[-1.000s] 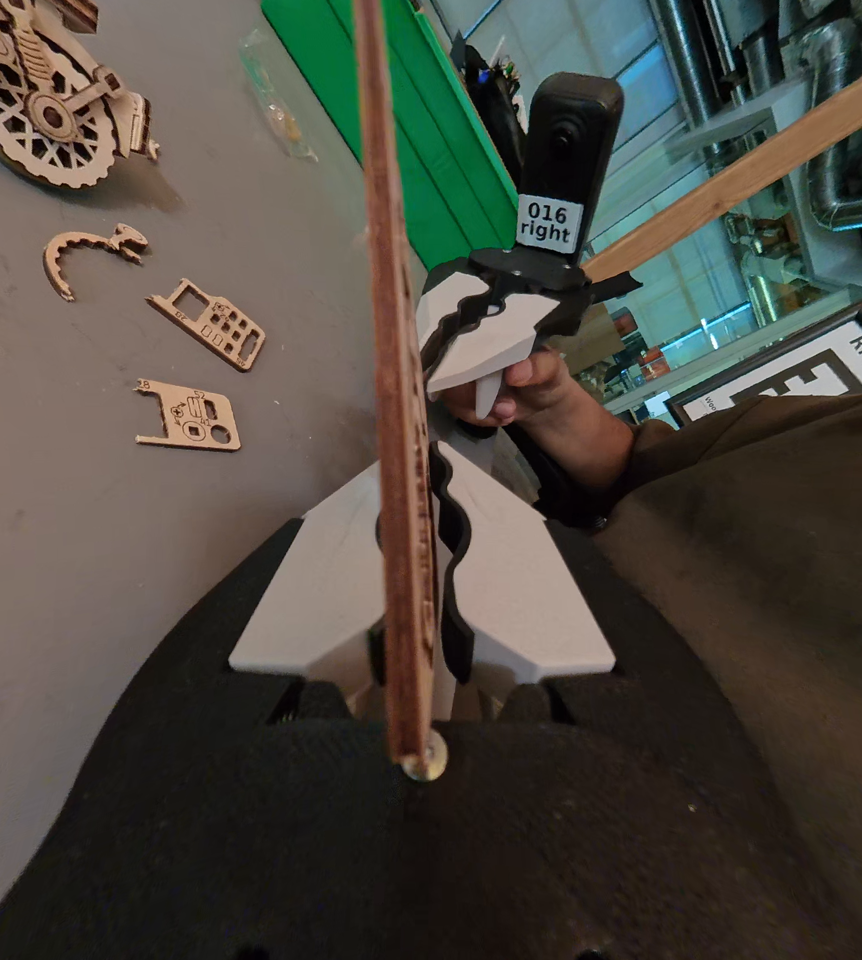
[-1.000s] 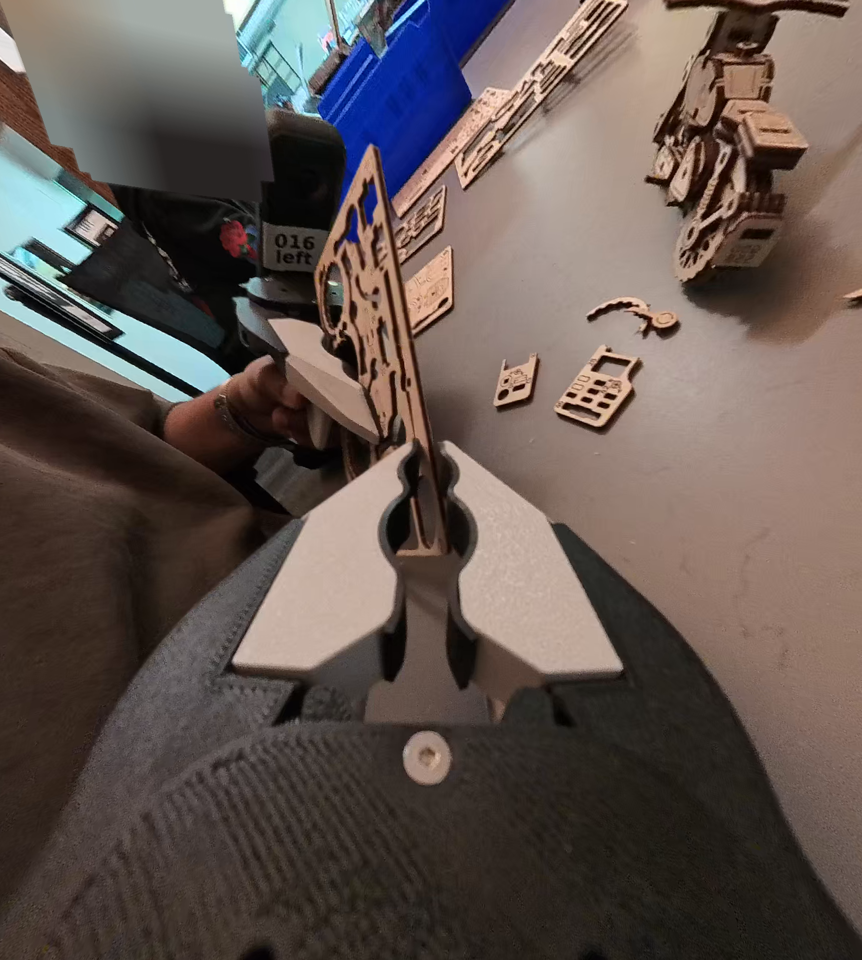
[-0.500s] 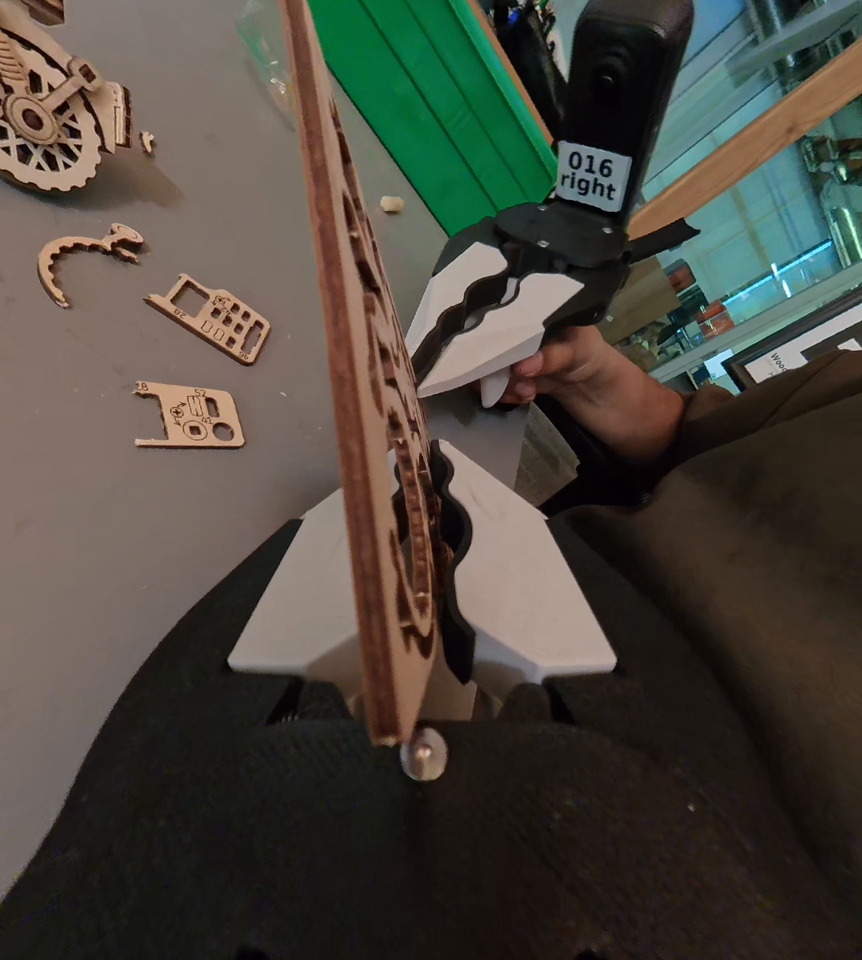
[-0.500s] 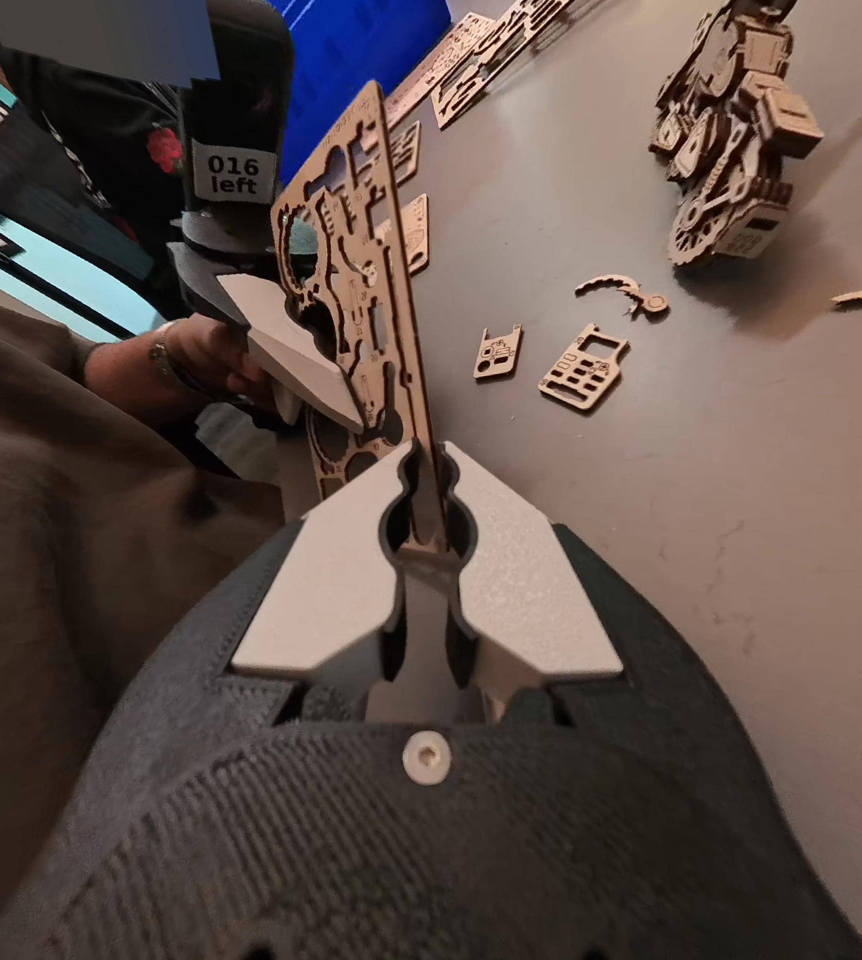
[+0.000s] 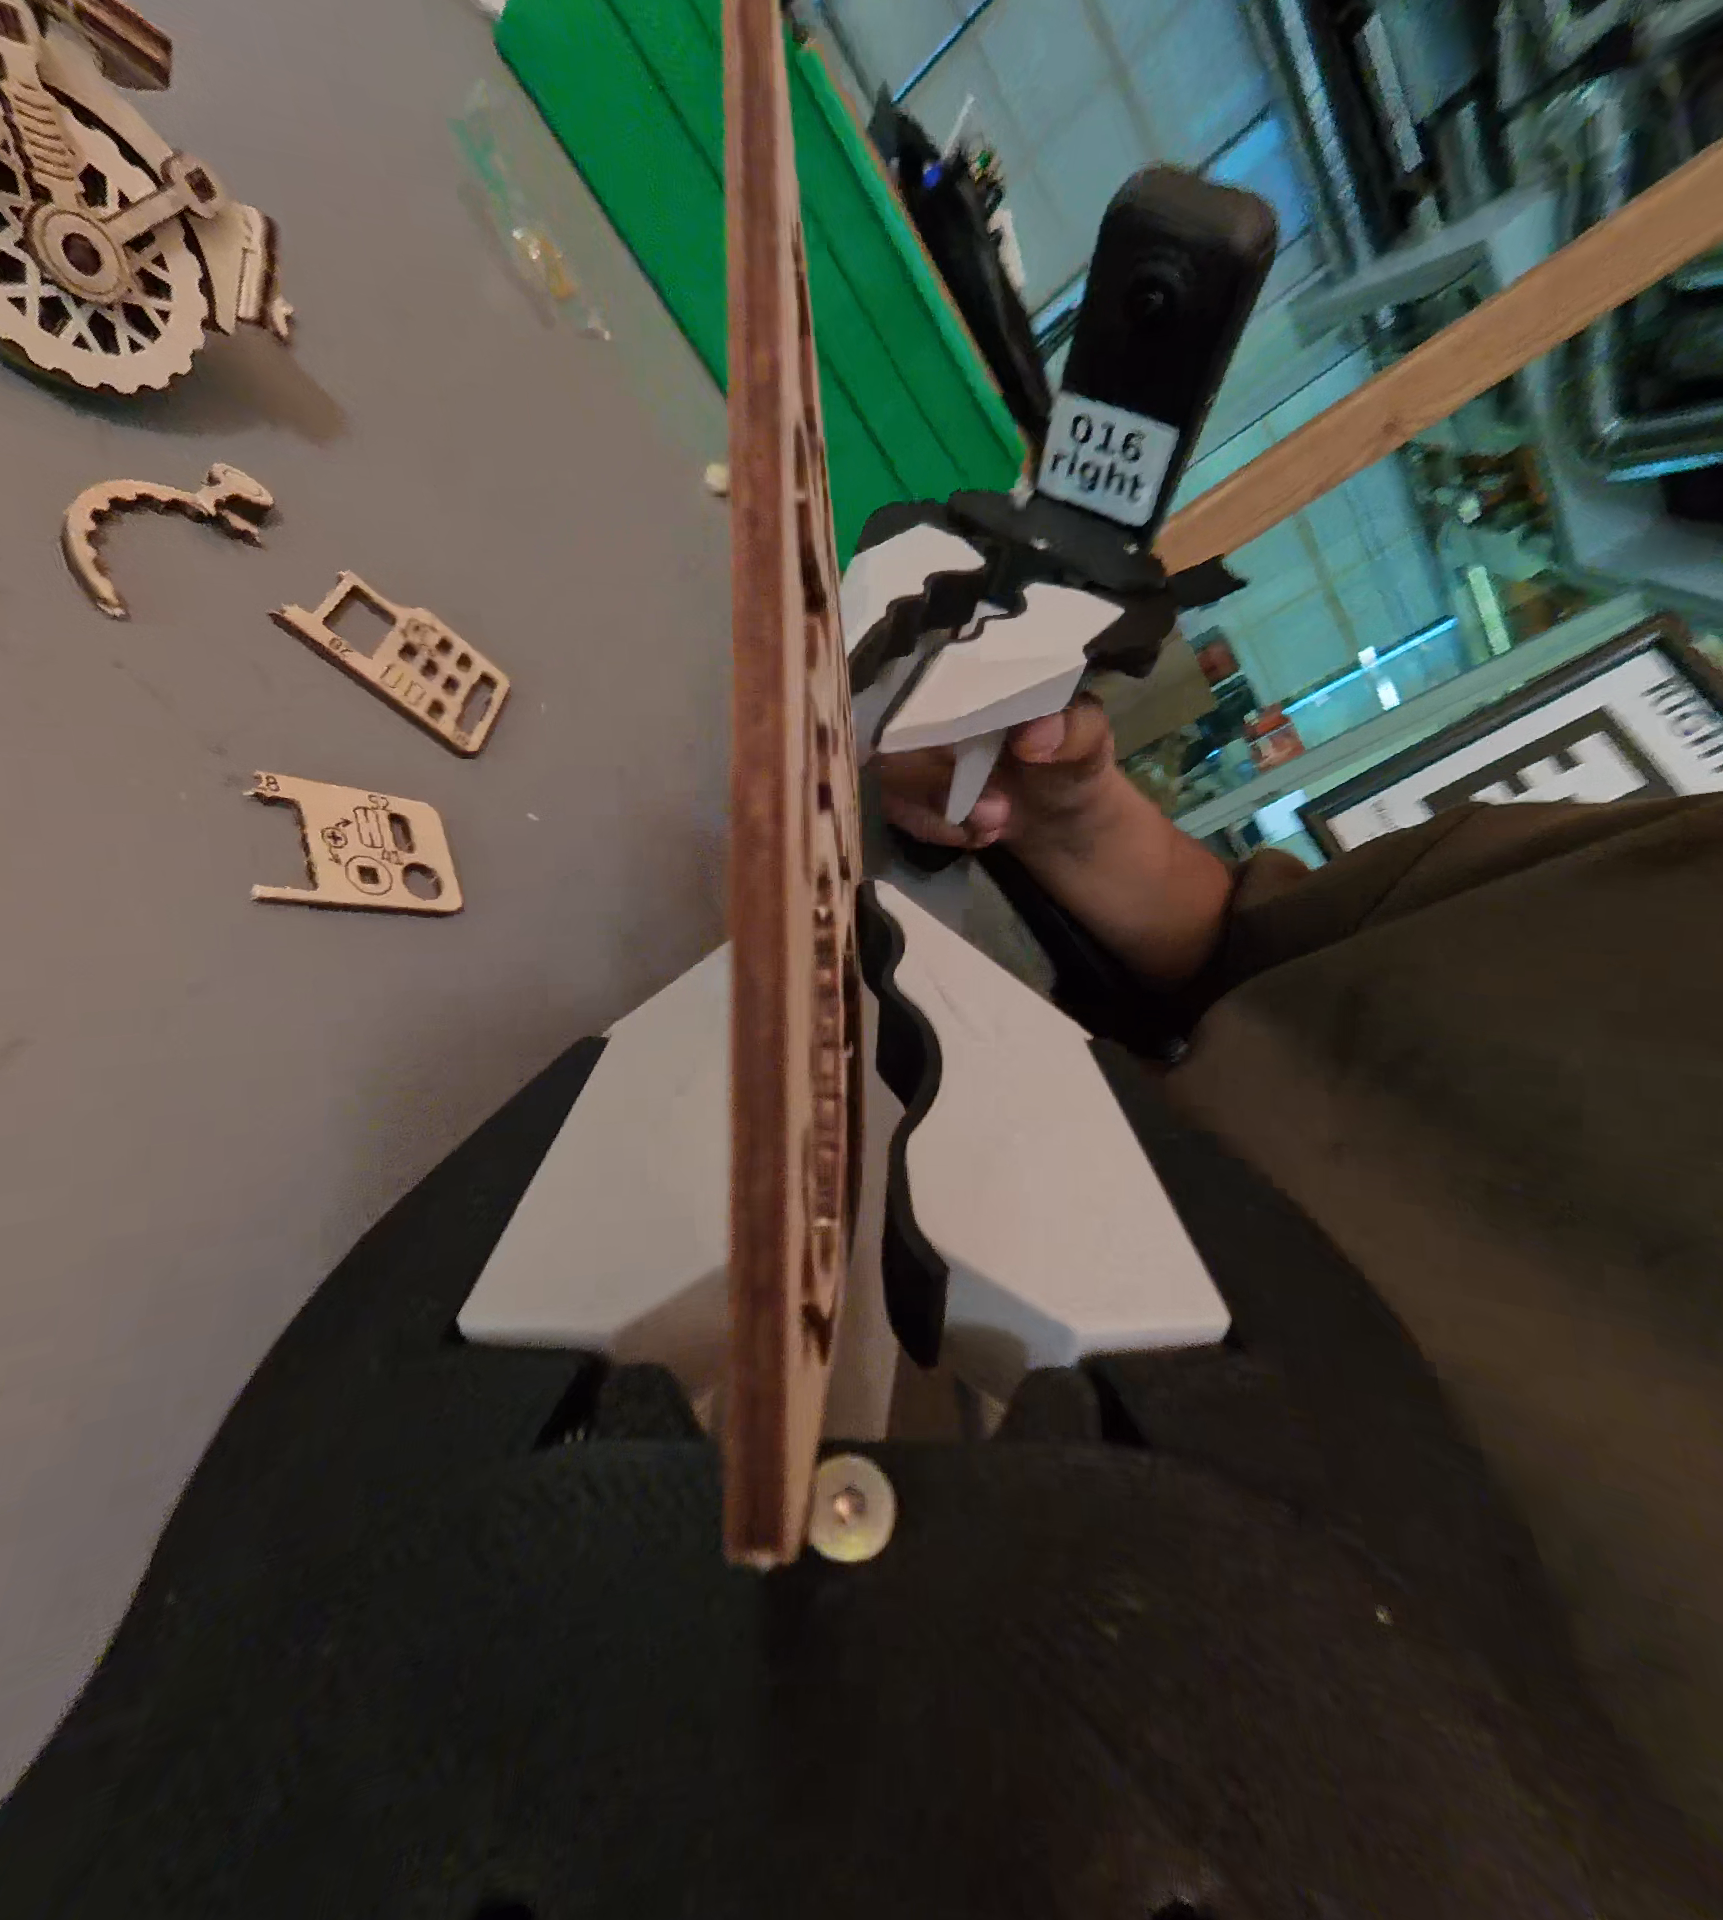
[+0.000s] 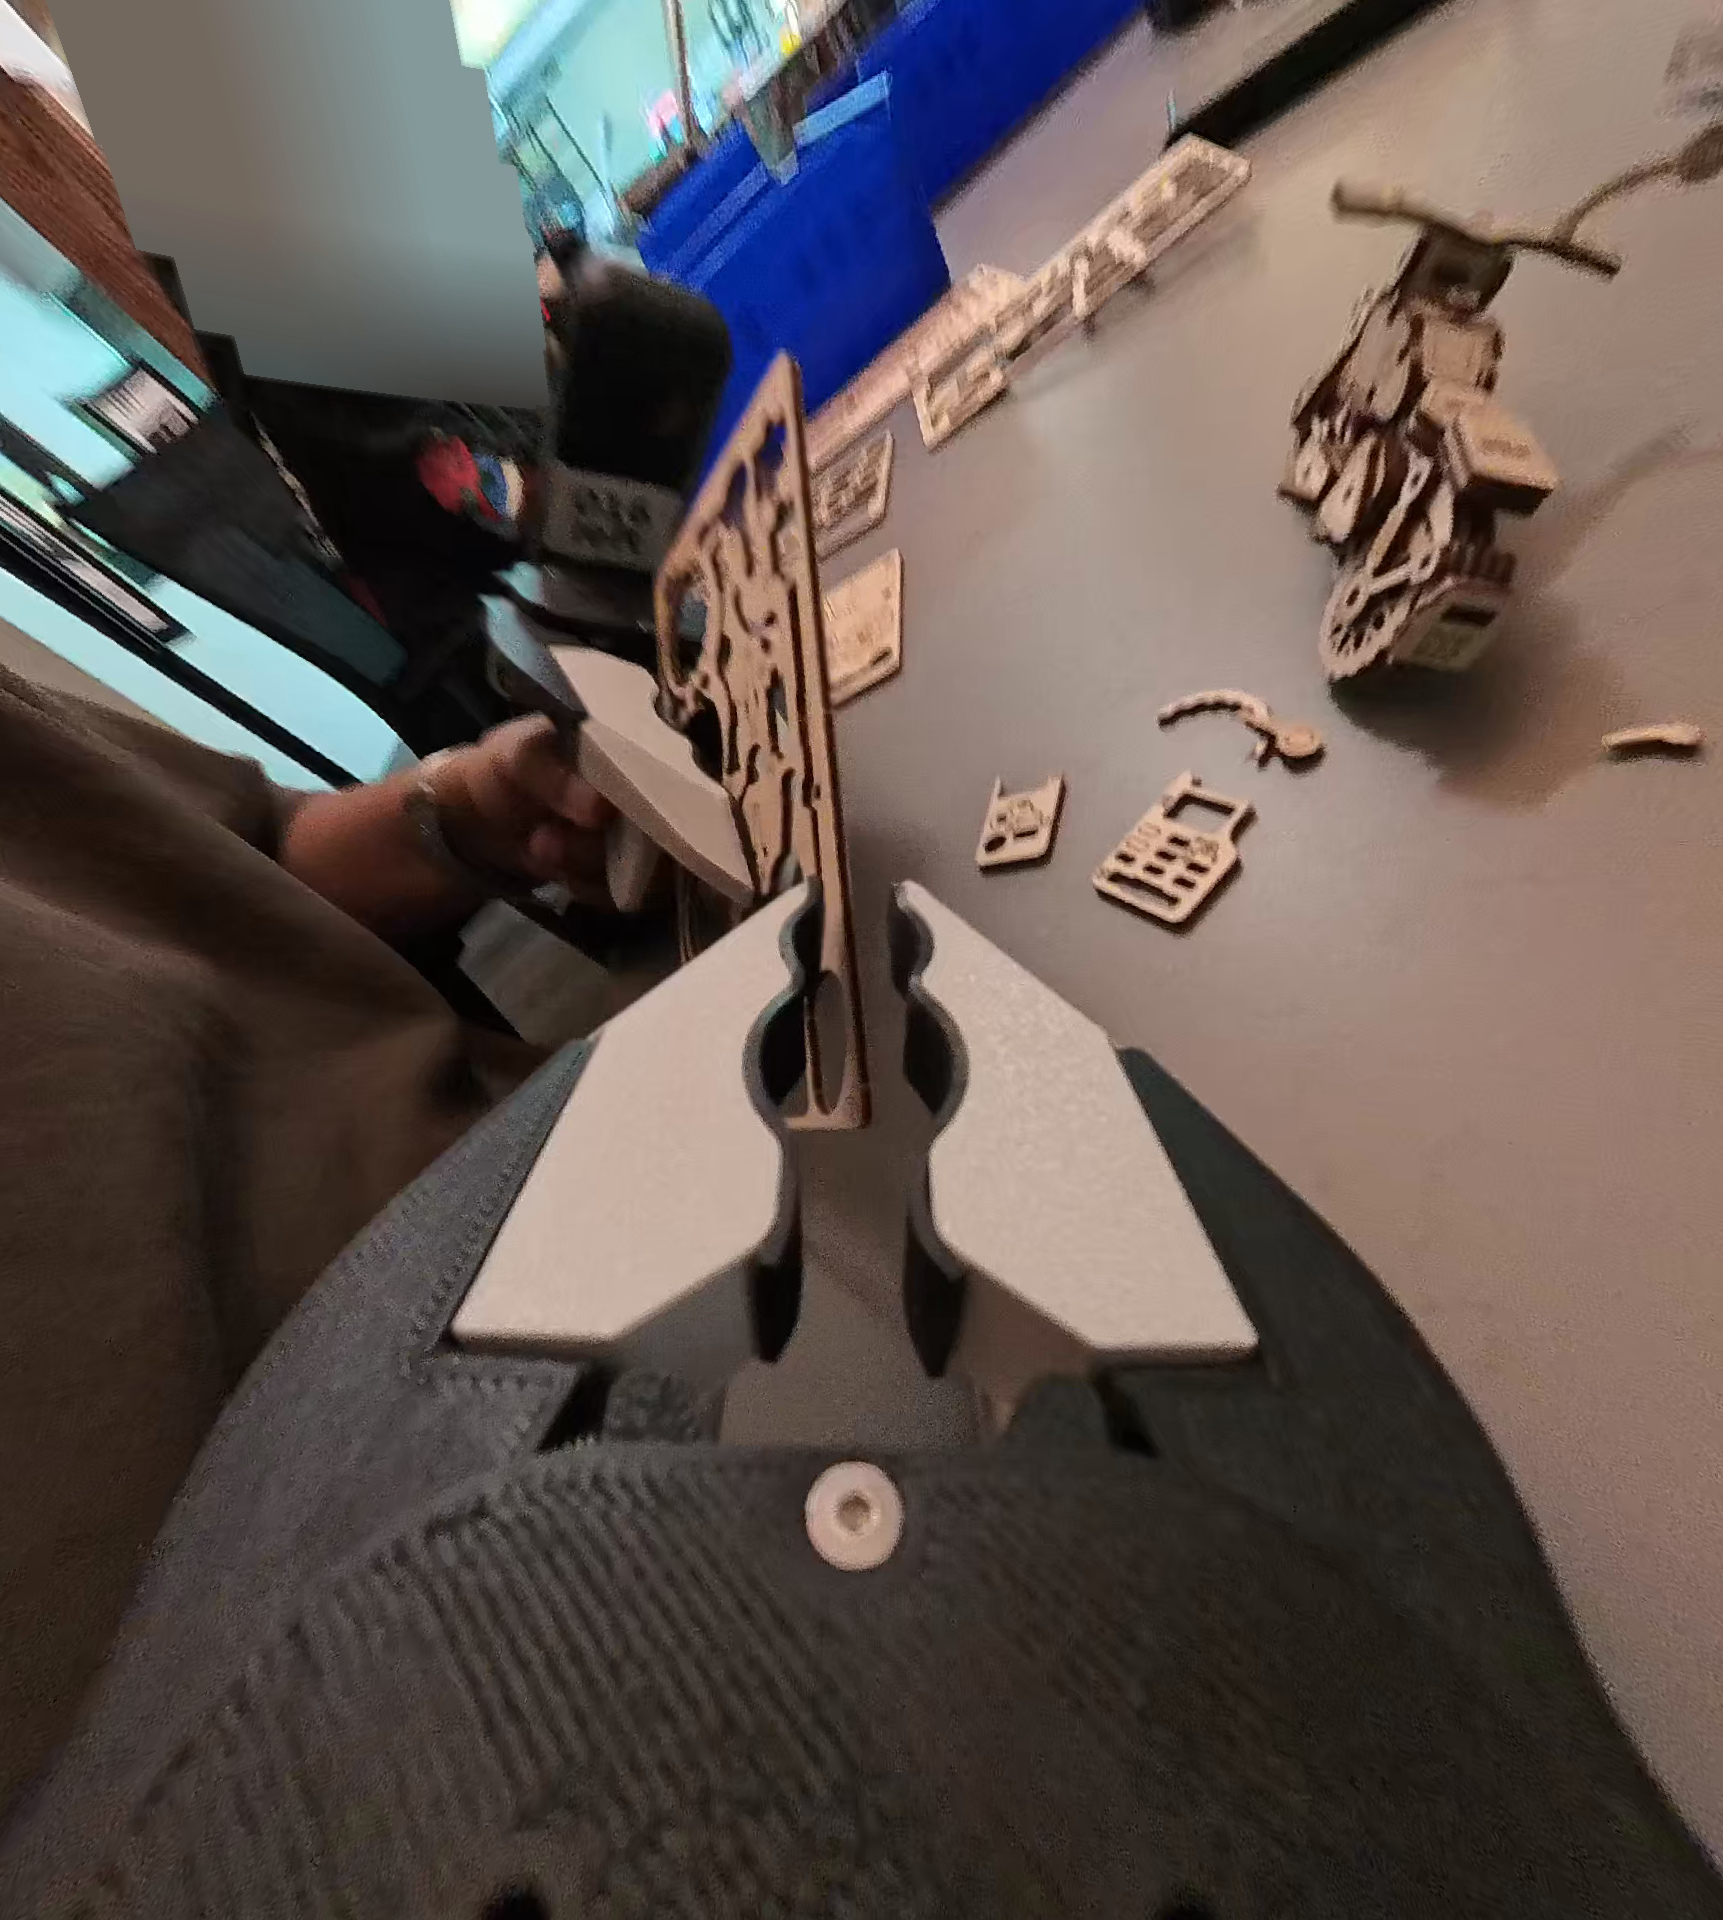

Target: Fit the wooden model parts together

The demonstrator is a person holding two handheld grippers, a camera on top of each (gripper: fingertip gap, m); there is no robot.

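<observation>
A laser-cut wooden parts sheet (image 5: 769,727) stands on edge, seen edge-on in the left wrist view. My left gripper (image 5: 815,914) is shut on it. In the right wrist view the sheet (image 6: 763,644) shows its cut-out face, and its near corner sits between the fingers of my right gripper (image 6: 857,894), whose jaws stand apart with a gap beside the wood. The right gripper (image 5: 940,644) also shows behind the sheet in the left wrist view. The left gripper (image 6: 670,790) shows at the sheet's far side.
On the grey table lie a keypad-shaped piece (image 6: 1174,852), a small slotted plate (image 6: 1021,821), a hook-shaped piece (image 6: 1241,717) and a wood sliver (image 6: 1652,738). A part-built wooden motorcycle model (image 6: 1418,520) stands beyond. More parts sheets (image 6: 1044,301) lie near a blue bin (image 6: 805,239). A green bin (image 5: 836,260) borders the table. The grippers are tip to tip, or close to it. My left gripper's tips are some 8 cm from the small slotted plate (image 6: 1021,821).
My right gripper's jaws have opened from their grip on the sheet's corner. The sheet has turned back to edge-on in the left wrist view. The left gripper still holds it.
</observation>
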